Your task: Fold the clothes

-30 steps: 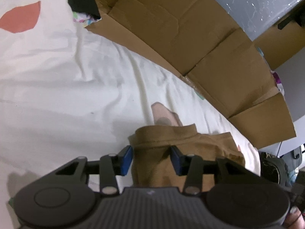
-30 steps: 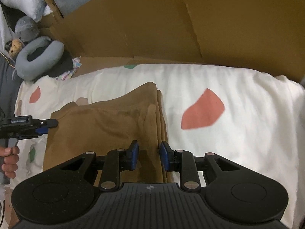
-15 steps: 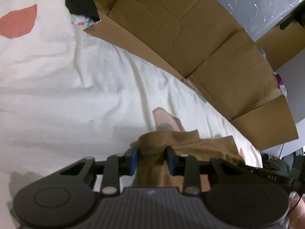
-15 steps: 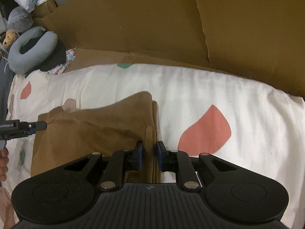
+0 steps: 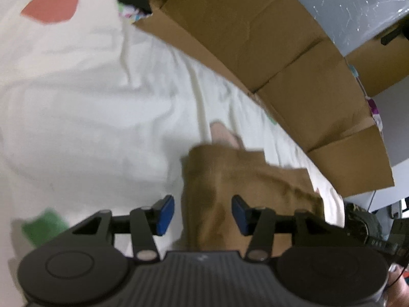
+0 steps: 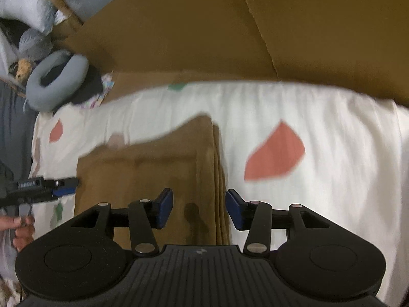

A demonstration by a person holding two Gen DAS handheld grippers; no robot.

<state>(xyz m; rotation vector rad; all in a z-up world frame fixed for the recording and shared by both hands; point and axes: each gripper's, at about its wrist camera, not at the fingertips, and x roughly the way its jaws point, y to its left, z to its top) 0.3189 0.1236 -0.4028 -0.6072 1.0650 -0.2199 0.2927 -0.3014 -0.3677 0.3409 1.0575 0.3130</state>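
2 grippers, both with blue pads spread wide, holding nothing. Left gripper (image 5: 203, 213) low over the near left end of the brown garment (image 6: 153, 176), pads apart on either side of the cloth edge, not pinching it. Right gripper (image 6: 199, 209) over the right end of that same garment, pads wide around the stacked folded edges. Brown garment folded flat into a neat block on the white bedsheet (image 6: 332, 140), near the middle of the bed. Red patch (image 6: 276, 153) printed on the sheet just to the right of the garment. Big sheets of brown cardboard (image 6: 230, 30) standing up behind the bed. Grey neck pillow (image 6: 56, 81) at the far left corner, well apart from the garment. Both views a bit blurry.
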